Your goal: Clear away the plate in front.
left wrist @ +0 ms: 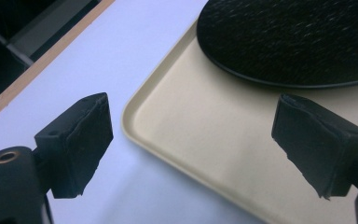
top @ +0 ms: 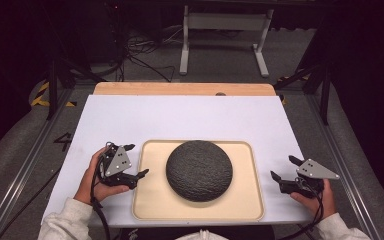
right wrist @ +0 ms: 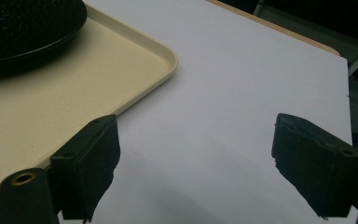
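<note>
One dark domed object point(top: 199, 170) sits on one beige tray point(top: 150, 200) (rough-textured, round). Two grippers flank the tray: left gripper point(top: 136, 160) and right gripper point(top: 283, 168), both hand-held, jaws wide apart, empty.

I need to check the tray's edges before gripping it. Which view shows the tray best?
The high view: the whole tray shows, with the black dome at its middle. The left gripper view shows one corner and the right gripper view another.
</note>
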Demonstrator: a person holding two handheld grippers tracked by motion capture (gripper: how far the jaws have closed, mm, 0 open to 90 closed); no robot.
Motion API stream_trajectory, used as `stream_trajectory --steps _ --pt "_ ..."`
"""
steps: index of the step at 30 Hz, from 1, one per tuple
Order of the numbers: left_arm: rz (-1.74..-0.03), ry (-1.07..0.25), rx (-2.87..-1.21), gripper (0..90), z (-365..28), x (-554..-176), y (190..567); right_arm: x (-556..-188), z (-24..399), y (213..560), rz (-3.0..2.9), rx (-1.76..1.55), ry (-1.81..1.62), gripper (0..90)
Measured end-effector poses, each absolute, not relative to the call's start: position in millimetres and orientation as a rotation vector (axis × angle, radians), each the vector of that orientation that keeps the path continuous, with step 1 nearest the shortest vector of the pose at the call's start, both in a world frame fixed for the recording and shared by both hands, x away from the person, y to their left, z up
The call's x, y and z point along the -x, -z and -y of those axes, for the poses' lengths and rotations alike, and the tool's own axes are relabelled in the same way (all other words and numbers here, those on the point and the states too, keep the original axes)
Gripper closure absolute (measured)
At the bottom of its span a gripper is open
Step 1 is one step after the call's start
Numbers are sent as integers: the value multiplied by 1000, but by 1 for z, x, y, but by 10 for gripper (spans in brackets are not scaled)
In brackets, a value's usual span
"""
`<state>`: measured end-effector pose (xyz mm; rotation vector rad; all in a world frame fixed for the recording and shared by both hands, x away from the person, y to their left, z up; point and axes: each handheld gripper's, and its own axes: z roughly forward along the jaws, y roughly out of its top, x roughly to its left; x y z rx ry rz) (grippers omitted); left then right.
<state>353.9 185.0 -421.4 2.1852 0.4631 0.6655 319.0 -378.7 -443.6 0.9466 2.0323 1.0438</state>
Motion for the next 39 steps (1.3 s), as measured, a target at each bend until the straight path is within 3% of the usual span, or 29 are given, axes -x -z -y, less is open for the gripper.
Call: stream_trajectory --steps 29,39 --pt "-709 -610 -2128 129 -252 -353 449 -320 380 444 -2035 -946 -1050 153" --pt "-744 -524 -2121 120 -262 -348 461 -320 381 446 -2038 -946 -1048 150"
